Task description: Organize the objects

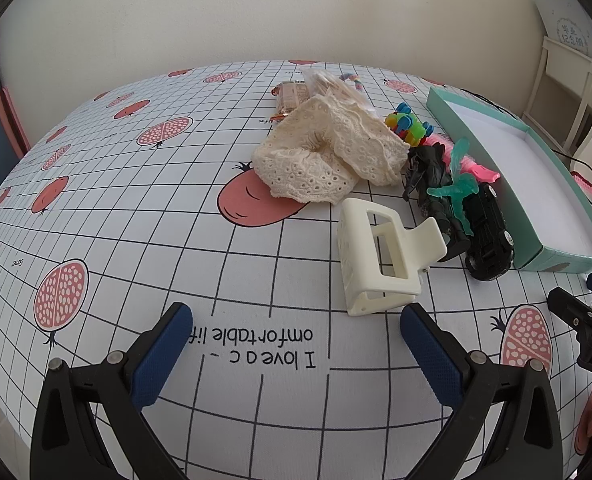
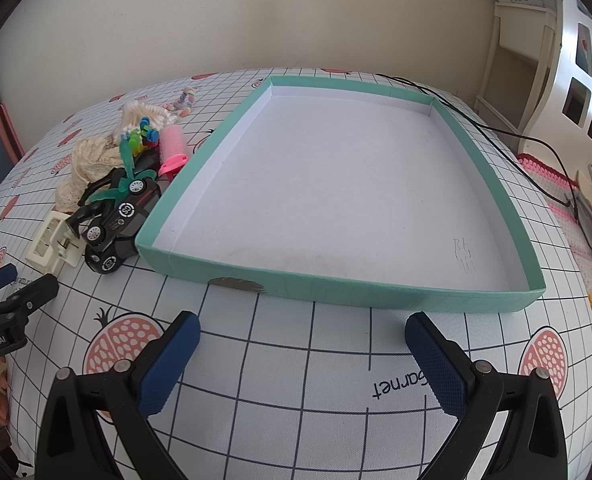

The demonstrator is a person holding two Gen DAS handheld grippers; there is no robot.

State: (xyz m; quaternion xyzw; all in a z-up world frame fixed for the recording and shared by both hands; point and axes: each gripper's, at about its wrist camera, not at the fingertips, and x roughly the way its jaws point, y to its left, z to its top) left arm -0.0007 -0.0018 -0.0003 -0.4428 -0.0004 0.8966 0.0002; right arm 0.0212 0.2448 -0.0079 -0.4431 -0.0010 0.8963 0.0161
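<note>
A cream hair claw clip (image 1: 380,252) lies just ahead of my open left gripper (image 1: 296,328), near its right finger. Behind it sit a cream lace scrunchie (image 1: 328,152), a black toy car (image 1: 490,232), a teal figure (image 1: 458,188) on a dark toy, a pink hair roller (image 2: 172,145) and bright plastic clips (image 1: 408,124). The shallow teal box (image 2: 492,184) with a white inside holds nothing; my open right gripper (image 2: 302,340) hovers before its near wall. The car (image 2: 119,224) rests against the box's left wall.
A snack packet (image 1: 291,96), a bag of cotton swabs (image 1: 336,84) and a pastel hair tie (image 2: 185,100) lie at the back. A black cable (image 2: 508,132) runs right of the box. White shelving (image 2: 584,92) stands at the right; the grid tablecloth (image 1: 135,208) drops off at left.
</note>
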